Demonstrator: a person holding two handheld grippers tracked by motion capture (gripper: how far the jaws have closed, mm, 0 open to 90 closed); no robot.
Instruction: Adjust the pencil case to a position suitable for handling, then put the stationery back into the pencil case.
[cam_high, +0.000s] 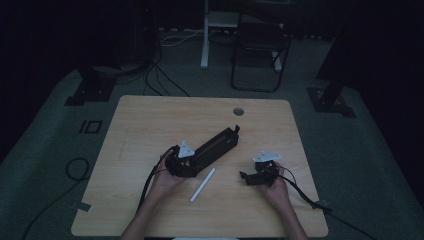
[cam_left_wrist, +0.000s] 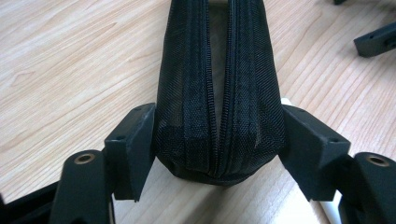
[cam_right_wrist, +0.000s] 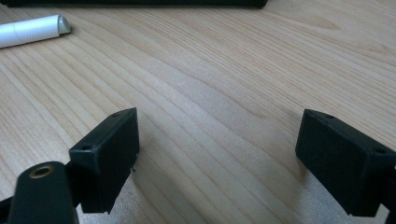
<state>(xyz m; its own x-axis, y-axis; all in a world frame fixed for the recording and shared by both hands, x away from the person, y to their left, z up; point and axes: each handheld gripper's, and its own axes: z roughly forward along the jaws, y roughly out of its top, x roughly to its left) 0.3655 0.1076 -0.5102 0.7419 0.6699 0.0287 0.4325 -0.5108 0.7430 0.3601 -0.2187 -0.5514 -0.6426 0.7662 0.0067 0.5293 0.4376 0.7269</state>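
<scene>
We are gripping a black pouch on the counter.
Left claw is clamping its end; right claw, at 3 o'clock, is gaping empty.

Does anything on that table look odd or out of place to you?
Nothing looks spilled or broken. The black zip pouch lies slantwise on the table, its zip gaping open, with the left claw clamped around its near end. A white pen lies loose beside it. The right claw stands open with nothing in it.
</scene>
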